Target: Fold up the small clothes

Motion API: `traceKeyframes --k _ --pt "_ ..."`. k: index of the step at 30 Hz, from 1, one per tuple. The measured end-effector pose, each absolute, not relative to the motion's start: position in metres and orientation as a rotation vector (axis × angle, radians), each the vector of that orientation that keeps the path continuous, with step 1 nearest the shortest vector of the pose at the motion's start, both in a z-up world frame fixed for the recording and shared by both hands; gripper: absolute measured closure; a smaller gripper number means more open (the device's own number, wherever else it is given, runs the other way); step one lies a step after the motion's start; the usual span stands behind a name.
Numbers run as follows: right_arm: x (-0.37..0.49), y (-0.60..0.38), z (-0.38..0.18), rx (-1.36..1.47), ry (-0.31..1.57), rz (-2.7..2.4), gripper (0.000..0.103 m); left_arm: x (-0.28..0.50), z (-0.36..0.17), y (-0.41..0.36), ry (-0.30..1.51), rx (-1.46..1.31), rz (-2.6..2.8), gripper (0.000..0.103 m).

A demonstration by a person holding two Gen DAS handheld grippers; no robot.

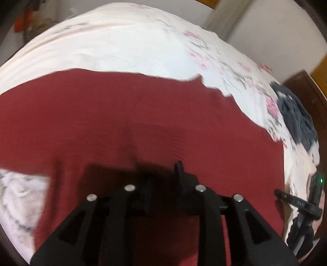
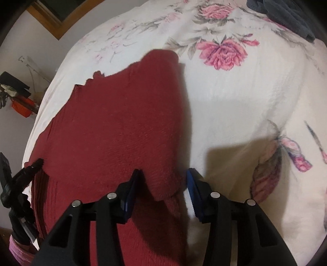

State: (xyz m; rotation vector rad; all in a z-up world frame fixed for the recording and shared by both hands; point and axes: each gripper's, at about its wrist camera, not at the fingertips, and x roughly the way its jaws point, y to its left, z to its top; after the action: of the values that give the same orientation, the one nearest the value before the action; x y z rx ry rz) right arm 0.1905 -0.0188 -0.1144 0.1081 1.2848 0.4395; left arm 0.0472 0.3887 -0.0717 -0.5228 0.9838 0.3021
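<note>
A dark red knit garment (image 1: 122,122) lies spread on the flowered bedsheet (image 1: 122,41). My left gripper (image 1: 163,180) hovers low over its near part, blurred, with a narrow dark gap between its fingers. In the right wrist view the red garment (image 2: 114,122) is folded over itself, with a ribbed lower layer showing at the left. My right gripper (image 2: 162,184) stands open, and the near right corner of the folded layer lies between its blue-padded fingers (image 2: 192,184). The left gripper (image 2: 34,165) shows at that garment's left edge. The right gripper (image 1: 296,202) appears at the far right of the left wrist view.
A dark grey garment (image 2: 286,14) lies crumpled at the far side of the sheet (image 2: 235,102), also visible as a dark grey heap (image 1: 296,118). A wall shelf with an orange-red object (image 2: 20,108) lies beyond the bed. Dark wooden furniture (image 1: 306,88) stands past the bed edge.
</note>
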Motion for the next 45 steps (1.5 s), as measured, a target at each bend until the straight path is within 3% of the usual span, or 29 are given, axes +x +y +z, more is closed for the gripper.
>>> traceKeyframes --k 3,7,18,25,34,45 --pt "0.183 -0.024 -0.085 0.102 1.210 0.440 0.056 0.039 -0.041 0.390 0.921 -0.431 0.359 0.072" --pt "0.176 -0.013 -0.050 0.130 1.147 0.515 0.052 0.048 -0.015 0.374 0.884 -0.403 0.294 0.056" --pt "0.178 0.020 -0.115 0.069 1.307 0.512 0.052 0.079 -0.096 0.350 1.104 -0.429 0.209 0.057" --pt "0.171 0.024 -0.102 0.065 1.285 0.513 0.049 0.068 -0.085 0.362 1.074 -0.497 0.181 0.057" --pt "0.132 0.049 -0.059 0.020 1.247 0.647 0.036 -0.032 -0.041 0.452 1.010 -0.523 0.322 0.037" --pt "0.087 0.110 -0.090 -0.081 1.298 0.728 0.034 -0.155 -0.057 0.601 0.945 -0.741 0.636 0.034"
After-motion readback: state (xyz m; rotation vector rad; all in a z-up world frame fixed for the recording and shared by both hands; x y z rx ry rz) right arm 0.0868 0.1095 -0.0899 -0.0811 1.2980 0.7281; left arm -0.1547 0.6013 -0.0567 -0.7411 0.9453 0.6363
